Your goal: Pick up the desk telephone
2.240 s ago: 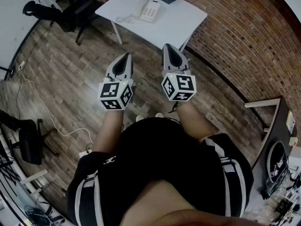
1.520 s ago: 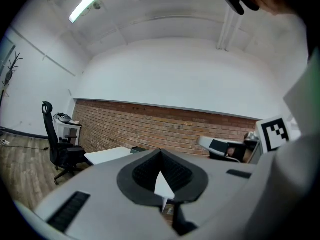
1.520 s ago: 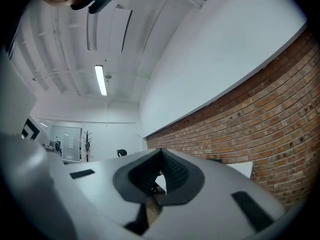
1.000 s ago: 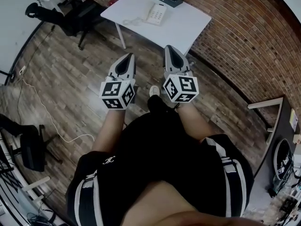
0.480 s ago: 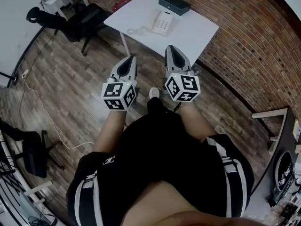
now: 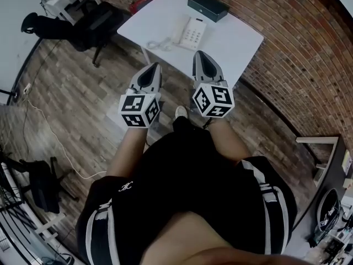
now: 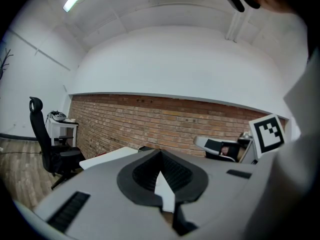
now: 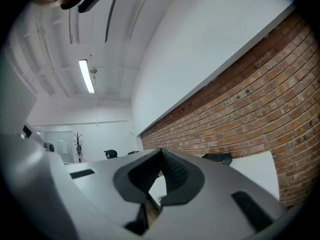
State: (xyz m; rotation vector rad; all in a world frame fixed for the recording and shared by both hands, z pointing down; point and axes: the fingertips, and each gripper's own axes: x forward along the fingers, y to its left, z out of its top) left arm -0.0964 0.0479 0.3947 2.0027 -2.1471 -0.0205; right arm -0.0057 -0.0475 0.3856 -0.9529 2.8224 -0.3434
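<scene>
Person standing, one gripper in each hand, held side by side in front of the body. Left gripper [image 6: 155,65]: jaws pressed together, nothing between them. Right gripper [image 6: 197,53]: the same, closed and empty. Just beyond both tips is the white table [image 6: 237,43]. Desk telephone [image 6: 190,35] lies mid-table, untouched, with its coiled cord [image 6: 157,44] trailing left. Black box [image 6: 208,6] sits at the far edge, by the brick wall [image 6: 298,48].
</scene>
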